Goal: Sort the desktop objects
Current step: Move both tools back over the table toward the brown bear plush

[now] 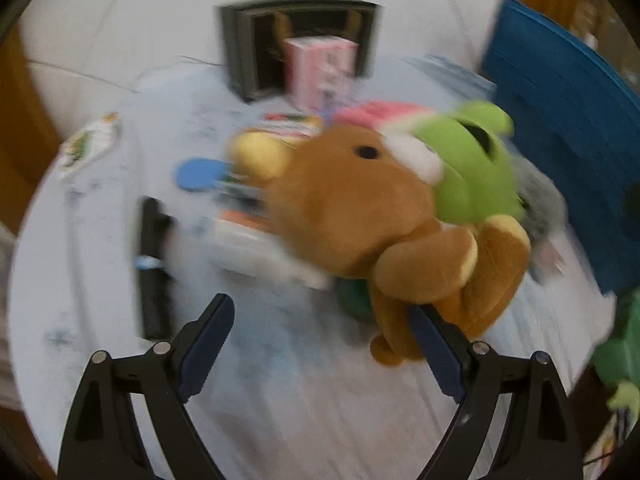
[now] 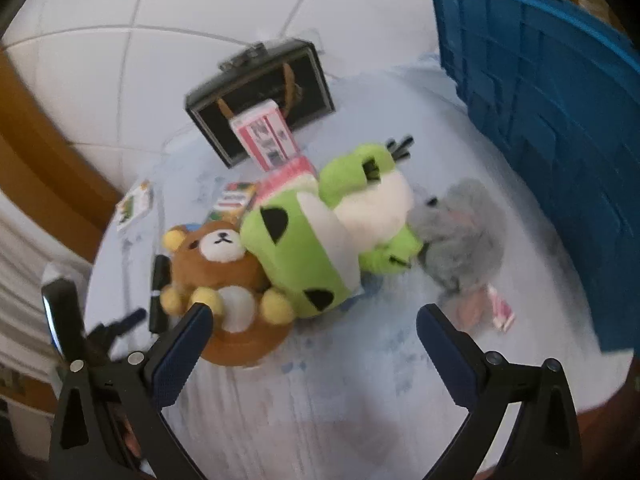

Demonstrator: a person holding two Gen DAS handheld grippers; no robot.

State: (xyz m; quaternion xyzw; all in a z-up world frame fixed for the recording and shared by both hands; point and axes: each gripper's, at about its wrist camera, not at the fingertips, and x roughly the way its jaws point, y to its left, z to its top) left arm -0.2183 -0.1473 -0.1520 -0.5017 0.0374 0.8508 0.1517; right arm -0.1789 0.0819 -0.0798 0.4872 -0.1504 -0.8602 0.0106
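While both views blur with motion, the layout reads clearly.
Surroundings: blue crate point(image 2: 552, 128) at right; black case point(image 2: 260, 100) top centre with a pink box point(image 2: 266, 140) before it; black marker point(image 1: 154, 264) at left.
Toys: brown bear plush point(image 2: 216, 264) centre-left, touching green frog plush point(image 2: 316, 248); grey plush point(image 2: 460, 236) beside it, on the pale table point(image 2: 320, 380).
Left gripper point(image 1: 320, 340): jaws wide, empty.
Right gripper point(image 2: 316, 340): jaws wide, empty.
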